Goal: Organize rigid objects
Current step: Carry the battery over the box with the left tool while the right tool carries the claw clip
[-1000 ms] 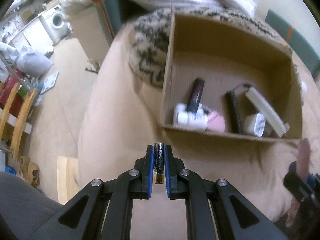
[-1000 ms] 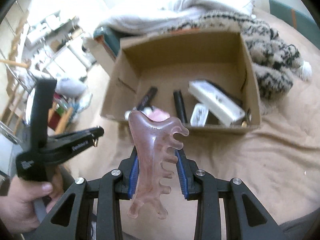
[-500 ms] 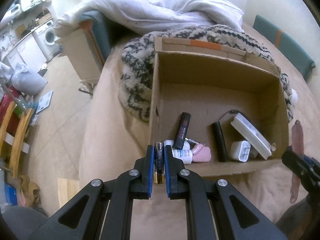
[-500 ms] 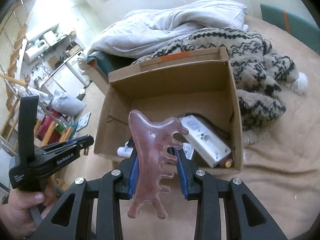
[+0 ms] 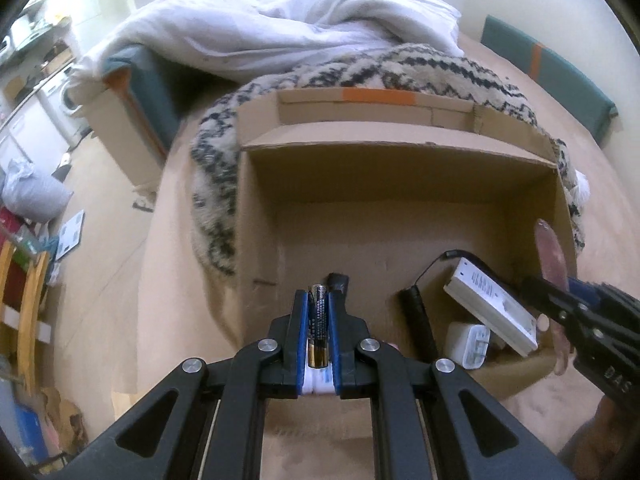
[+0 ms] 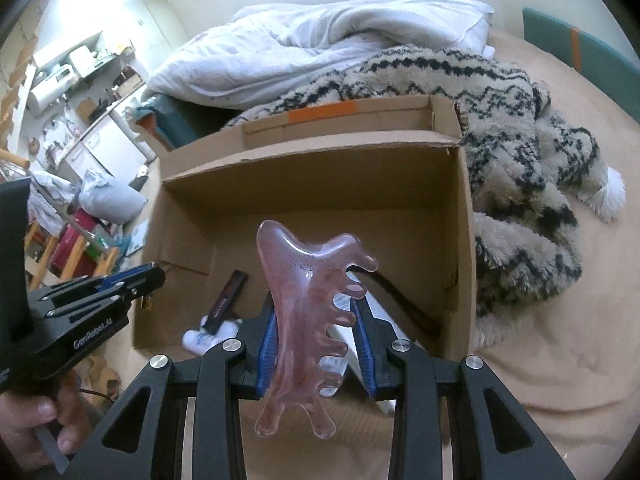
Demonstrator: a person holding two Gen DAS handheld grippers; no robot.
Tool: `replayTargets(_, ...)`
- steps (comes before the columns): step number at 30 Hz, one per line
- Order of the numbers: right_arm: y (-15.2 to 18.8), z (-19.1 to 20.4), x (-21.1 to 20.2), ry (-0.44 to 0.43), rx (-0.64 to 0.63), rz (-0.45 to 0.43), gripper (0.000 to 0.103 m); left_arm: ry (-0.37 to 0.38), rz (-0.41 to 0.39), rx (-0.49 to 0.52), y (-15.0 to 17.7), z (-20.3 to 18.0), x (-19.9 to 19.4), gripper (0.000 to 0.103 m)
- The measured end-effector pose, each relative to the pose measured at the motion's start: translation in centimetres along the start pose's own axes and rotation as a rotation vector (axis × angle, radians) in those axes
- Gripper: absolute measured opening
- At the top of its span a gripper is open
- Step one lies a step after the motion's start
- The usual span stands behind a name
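Currently both tongs hover over the cardboard box [image 5: 256, 216]: left tongs [image 5: 319, 300] clamp an upright battery [image 5: 319, 320]; right tongs [image 6: 316, 320] clamp the pink comb [image 6: 308, 320].

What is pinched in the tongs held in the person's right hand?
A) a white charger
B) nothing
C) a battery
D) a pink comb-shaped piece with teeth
D: the right tongs are shut on the pink comb-shaped piece; the battery sits in the left tongs.

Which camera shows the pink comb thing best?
The right wrist view: the pink comb faces the camera flat, all its teeth showing, held in the right tongs. The left wrist view shows only its thin edge.
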State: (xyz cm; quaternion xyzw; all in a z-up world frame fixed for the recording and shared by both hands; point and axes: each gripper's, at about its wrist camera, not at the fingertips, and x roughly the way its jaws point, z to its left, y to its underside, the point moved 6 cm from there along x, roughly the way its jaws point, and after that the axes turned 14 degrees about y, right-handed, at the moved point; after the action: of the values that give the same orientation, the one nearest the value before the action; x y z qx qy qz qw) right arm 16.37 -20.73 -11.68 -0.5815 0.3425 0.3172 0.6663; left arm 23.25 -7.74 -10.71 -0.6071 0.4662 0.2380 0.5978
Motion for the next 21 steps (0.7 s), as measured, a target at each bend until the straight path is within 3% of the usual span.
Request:
replayTargets(8, 1.3, 0.3, 2.7, -0.009, 0.020, 0.084, 0.035, 0.033, 0.040, 0.029, 1.6, -0.3, 3.7, 0.009)
replayTargets(21, 2.0, 0.1, 4.1, 0.025, 0.024, 0.129, 0.036, 0.020, 0.049, 0.000, 1.6, 0.3, 5.0, 0.009)
